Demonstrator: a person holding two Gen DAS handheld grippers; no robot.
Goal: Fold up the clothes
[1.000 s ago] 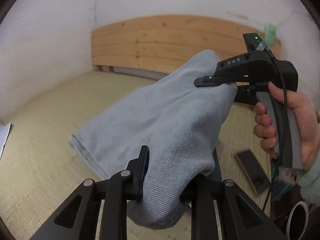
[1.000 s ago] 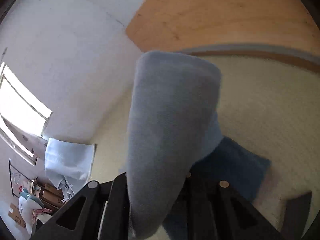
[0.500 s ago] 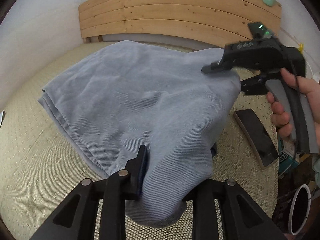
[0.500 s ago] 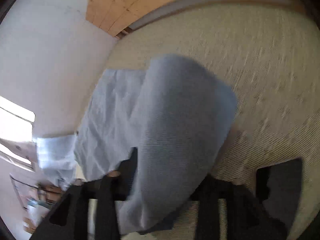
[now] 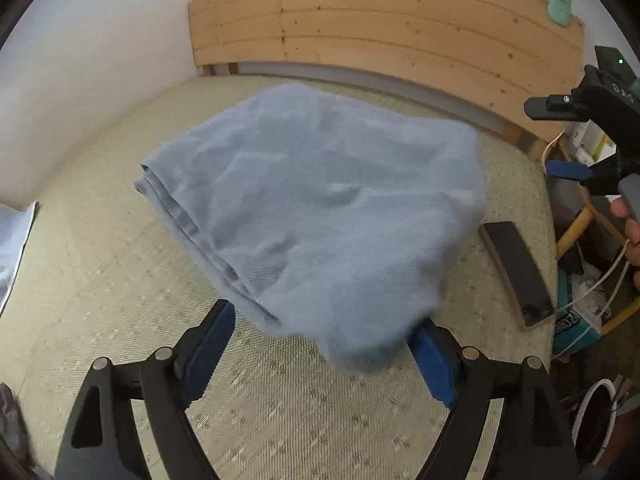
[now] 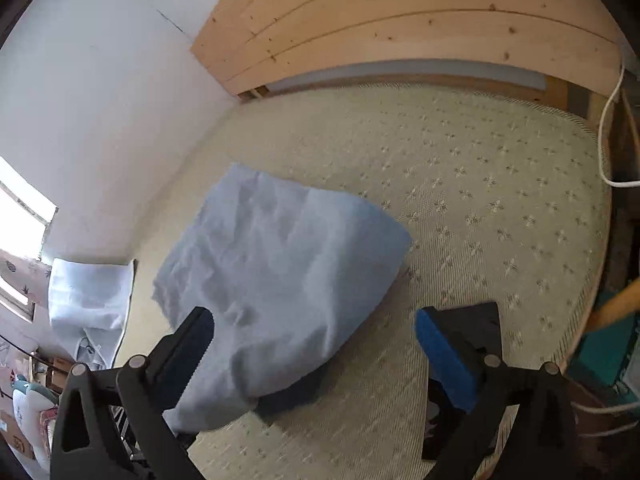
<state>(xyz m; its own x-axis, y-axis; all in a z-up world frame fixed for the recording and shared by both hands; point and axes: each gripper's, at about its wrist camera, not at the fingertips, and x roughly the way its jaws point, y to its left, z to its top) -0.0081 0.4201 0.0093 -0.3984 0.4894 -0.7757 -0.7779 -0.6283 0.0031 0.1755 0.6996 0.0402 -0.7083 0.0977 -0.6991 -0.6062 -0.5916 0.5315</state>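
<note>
My left gripper (image 5: 320, 344) and right gripper (image 6: 312, 344) both gape wide, gripping nothing. The soft, light grey-blue folded cloth garment (image 5: 320, 208) lies at twelve o'clock on the patterned beige mattress (image 5: 100, 272); I'd pinch its layered nine-o'clock edge.

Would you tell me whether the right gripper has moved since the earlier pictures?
Yes. In the left wrist view the right gripper has swung right, off the blue garment, away from the headboard's middle.
</note>
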